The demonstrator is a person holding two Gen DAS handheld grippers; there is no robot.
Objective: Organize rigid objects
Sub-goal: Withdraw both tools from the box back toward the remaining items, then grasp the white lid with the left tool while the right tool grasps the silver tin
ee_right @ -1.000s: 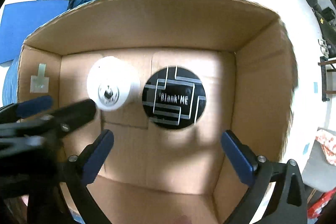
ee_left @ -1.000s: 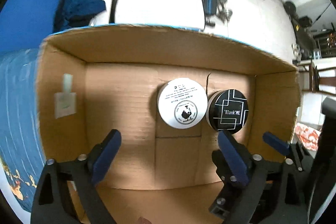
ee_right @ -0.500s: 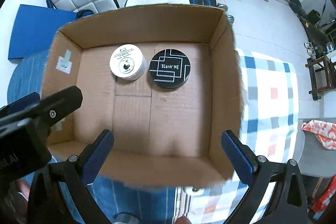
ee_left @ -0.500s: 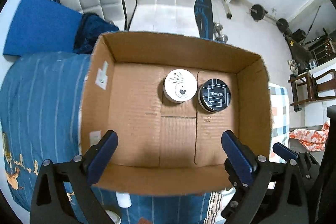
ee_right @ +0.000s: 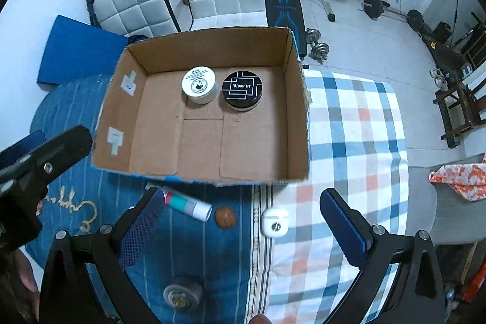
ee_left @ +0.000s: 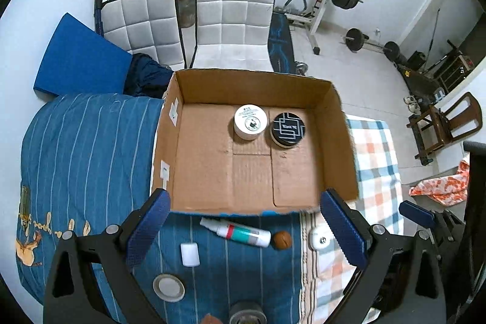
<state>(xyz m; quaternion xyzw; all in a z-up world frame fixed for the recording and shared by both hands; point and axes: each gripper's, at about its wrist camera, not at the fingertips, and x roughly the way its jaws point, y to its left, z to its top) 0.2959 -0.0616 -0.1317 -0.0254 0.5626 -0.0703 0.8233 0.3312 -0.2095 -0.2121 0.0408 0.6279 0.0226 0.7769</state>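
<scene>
- You pulled both grippers, left (ee_left: 243,220) and right (ee_right: 241,220), up out of the box (ee_left: 346,148); both hung wide open, empty.
- The white jar (ee_left: 251,122) and black tin (ee_left: 288,128) sat side by side at its far wall.
- The tube (ee_left: 240,232) and other items lay outside the box, unsorted.

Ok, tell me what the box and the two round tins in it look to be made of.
Box: brown corrugated cardboard, matte, with creased flaps and raw edges.
White tin: probably plastic, smooth, printed lid.
Black tin: plastic or metal, can't tell; slight sheen, white line print.
</scene>
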